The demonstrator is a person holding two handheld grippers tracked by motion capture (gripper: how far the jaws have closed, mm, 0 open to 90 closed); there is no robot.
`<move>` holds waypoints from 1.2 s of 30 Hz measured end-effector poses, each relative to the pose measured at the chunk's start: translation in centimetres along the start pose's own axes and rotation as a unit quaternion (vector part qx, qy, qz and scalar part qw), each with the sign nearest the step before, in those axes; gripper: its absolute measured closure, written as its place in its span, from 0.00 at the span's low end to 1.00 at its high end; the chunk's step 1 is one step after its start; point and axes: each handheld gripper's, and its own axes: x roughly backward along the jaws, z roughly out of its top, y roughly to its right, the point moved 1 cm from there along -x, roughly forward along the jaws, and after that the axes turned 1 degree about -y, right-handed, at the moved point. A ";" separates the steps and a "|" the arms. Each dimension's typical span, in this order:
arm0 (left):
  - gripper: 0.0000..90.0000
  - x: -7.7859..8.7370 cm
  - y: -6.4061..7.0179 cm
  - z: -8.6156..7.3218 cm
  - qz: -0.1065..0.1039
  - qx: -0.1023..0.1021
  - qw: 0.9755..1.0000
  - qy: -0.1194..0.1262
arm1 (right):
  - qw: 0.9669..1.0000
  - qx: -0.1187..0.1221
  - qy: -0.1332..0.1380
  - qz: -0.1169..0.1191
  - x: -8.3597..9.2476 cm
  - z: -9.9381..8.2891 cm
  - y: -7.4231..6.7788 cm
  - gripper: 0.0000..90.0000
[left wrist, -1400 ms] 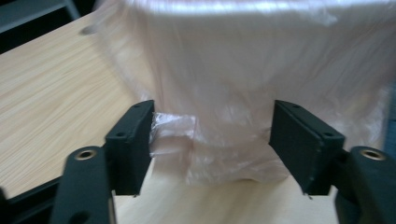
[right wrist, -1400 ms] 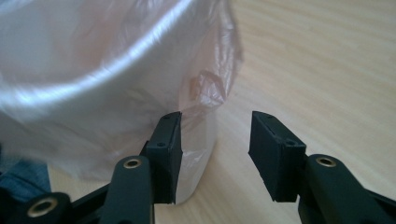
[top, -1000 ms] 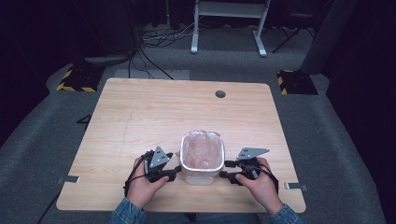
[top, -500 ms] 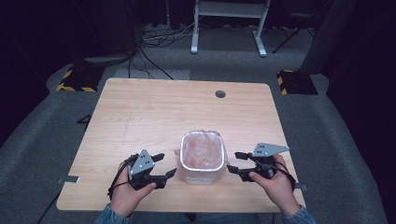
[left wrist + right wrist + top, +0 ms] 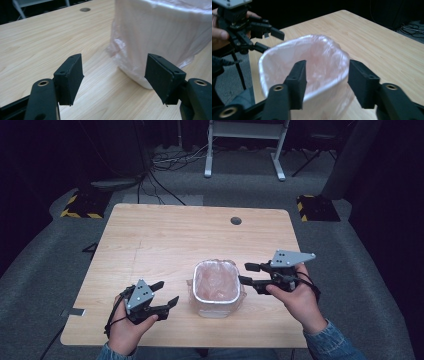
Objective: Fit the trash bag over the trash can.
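High view: bin (image 5: 216, 287) with pink liner (image 5: 215, 279) sits near the table's (image 5: 165, 240) front edge, between my two grippers. Left gripper (image 5: 162, 300) is beside it, clear of it, jaws apart on nothing after just opening. Right gripper (image 5: 250, 273) hangs by the rim, jaws apart, just narrowed a little, nothing gripped. Cable hole (image 5: 236, 220) far back; nothing blocks the bin. Left gripper view: bin's top is cut off. Right gripper view: bin's base hidden behind my jaws.

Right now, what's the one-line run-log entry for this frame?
scene: bag-lined bin on table | left gripper: open, empty, beside bin | right gripper: open, empty, at bin rim
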 end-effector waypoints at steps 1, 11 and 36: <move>0.34 0.2 -0.1 -0.2 0.006 0.003 1.000 0.000 | 1.000 -0.008 0.004 0.002 -0.4 0.3 0.1 0.50; 0.34 1.6 -1.0 -1.5 0.033 0.023 0.999 0.001 | 0.999 -0.004 -0.019 0.038 -5.6 3.0 -1.1 0.57; 0.34 0.4 -0.8 -1.8 0.012 0.017 1.000 -0.013 | 0.973 0.057 -0.222 0.032 -13.3 3.0 -2.3 0.57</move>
